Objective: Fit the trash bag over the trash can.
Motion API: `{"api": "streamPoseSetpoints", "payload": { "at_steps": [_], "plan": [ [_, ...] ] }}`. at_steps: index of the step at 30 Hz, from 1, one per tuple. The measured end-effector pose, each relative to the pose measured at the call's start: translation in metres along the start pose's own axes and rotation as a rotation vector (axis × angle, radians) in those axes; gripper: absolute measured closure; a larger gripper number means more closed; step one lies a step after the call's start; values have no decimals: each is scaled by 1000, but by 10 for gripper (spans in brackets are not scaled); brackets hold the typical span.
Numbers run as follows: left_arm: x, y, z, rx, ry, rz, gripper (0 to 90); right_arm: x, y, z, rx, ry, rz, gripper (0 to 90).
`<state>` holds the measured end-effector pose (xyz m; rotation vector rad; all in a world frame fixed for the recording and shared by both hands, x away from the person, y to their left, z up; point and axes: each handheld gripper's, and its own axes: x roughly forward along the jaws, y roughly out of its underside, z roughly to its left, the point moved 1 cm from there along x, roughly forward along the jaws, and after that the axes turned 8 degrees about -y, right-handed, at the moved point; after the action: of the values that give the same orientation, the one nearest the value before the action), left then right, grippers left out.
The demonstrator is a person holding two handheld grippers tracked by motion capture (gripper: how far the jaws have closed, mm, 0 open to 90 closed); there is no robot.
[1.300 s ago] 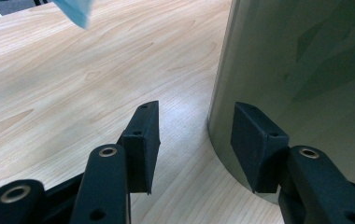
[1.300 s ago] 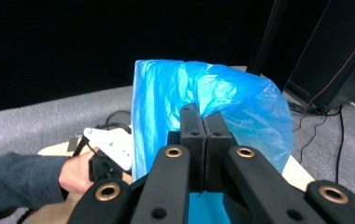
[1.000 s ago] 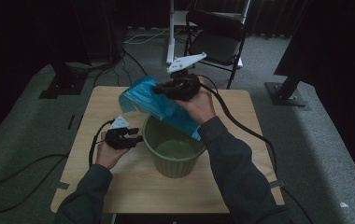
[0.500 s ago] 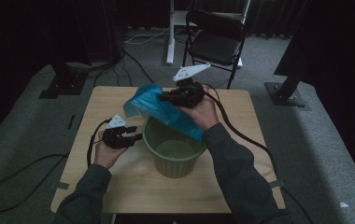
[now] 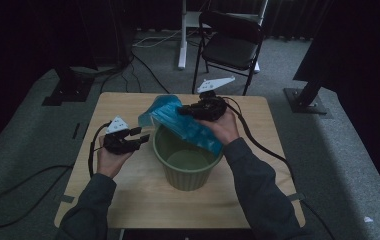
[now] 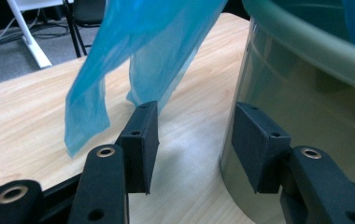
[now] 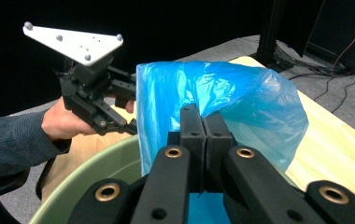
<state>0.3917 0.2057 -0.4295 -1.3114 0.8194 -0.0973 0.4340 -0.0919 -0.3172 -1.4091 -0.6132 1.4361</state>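
Note:
A green plastic bin [image 5: 185,178] stands at the middle of the wooden table [image 5: 128,195]. A blue plastic bag [image 5: 188,127] hangs over the bin's far rim and partly inside it. My right gripper [image 5: 185,112] is shut on the bag's top edge; in the right gripper view its jaws [image 7: 205,126] pinch the blue bag [image 7: 250,93] above the bin rim [image 7: 87,182]. My left gripper [image 5: 145,137] stands open just left of the bin. In the left gripper view its jaws [image 6: 194,126] are empty, with the bin wall [image 6: 315,107] on the right and the bag's loose end [image 6: 133,51] ahead.
A black folding chair [image 5: 230,45] and a white stand [image 5: 182,35] are behind the table. Cables [image 5: 8,200] lie on the grey carpet to the left, and a cable [image 5: 263,145] trails from the right gripper across the table.
My right gripper has come down and a little to the right with the bag, which now hangs lower over the bin. My left gripper has risen slightly beside the bin.

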Motion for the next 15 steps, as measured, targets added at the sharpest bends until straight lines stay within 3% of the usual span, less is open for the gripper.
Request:
{"api": "streamPoseSetpoints", "payload": {
  "at_steps": [7,13,15],
  "plan": [
    [0,-23,-1,19,-26,-13,524,0,-2,3,-3,-34,-31,893],
    [6,-42,-7,32,-7,-44,526,1,-1,5,-8,-40,-28,892],
    [8,-47,-10,50,-13,-46,571,1,-1,6,-7,-42,-28,892]
  ]
}}
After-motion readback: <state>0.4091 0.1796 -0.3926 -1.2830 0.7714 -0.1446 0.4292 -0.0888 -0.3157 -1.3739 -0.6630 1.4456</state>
